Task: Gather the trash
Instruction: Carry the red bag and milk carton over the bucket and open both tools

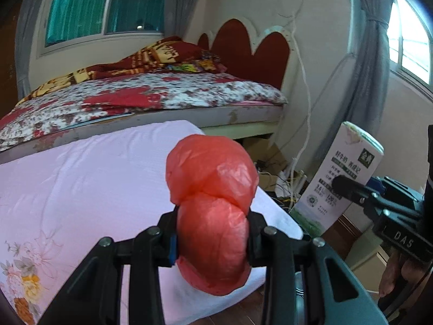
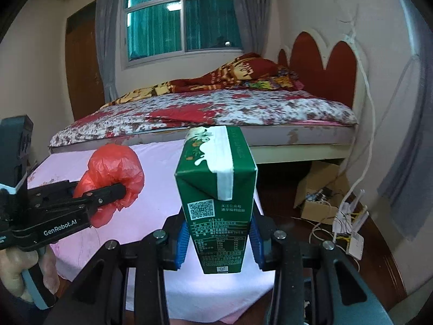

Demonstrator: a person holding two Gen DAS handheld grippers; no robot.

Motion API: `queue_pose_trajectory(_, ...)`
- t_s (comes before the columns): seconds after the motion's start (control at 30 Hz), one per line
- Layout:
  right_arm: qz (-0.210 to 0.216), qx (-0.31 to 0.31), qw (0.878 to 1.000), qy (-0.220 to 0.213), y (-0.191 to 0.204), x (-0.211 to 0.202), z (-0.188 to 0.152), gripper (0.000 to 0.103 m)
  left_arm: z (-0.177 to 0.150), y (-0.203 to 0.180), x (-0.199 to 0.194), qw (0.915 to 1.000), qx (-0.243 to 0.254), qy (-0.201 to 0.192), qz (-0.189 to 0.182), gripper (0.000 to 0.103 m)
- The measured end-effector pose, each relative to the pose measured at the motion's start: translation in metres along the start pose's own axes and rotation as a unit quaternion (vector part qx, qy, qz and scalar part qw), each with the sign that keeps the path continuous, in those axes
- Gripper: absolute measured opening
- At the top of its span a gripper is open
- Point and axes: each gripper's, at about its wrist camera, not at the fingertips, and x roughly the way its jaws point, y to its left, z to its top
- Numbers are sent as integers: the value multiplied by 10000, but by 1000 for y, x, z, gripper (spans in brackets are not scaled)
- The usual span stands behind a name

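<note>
The left gripper [image 1: 212,239] is clamped on a crumpled red plastic bag [image 1: 213,203], which bulges out above and below the two black fingers [image 1: 167,241] and hangs over a pink floral cloth [image 1: 81,189]. At the right edge the right gripper [image 1: 349,189] pinches a white and green milk carton [image 1: 341,173], tilted, with a hand [image 1: 395,273] showing beneath it. Behind stand a bed [image 1: 151,94] with a red flowered cover, a red scalloped headboard [image 1: 251,46], a window [image 1: 105,5] and grey curtains [image 1: 365,81].
</note>
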Motion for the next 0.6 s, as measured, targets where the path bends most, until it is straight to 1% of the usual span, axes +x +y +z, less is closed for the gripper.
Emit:
queue_pose_trajectory(0.23, -190, 237, 9995, -98, -42, -36, -22, 41, -8, -38, 3, 9994, 206, 62, -266, 37)
queue_pose_trajectory(0.33, -307, 301, 9990, -73, -62, -47, -38, 41, -16, -62, 12, 9979, 377, 179, -496, 37)
queue_pose_trajectory(0.5, -601, 579, 9965, 98, -103, -59, -68, 41, -35, -110, 32, 9924, 714, 446, -900, 37)
queue_pose_trajectory(0.6, -803, 785, 9934, 238, -131, -69, -93, 41, -47, -134, 43, 9884, 853, 607, -1101, 37)
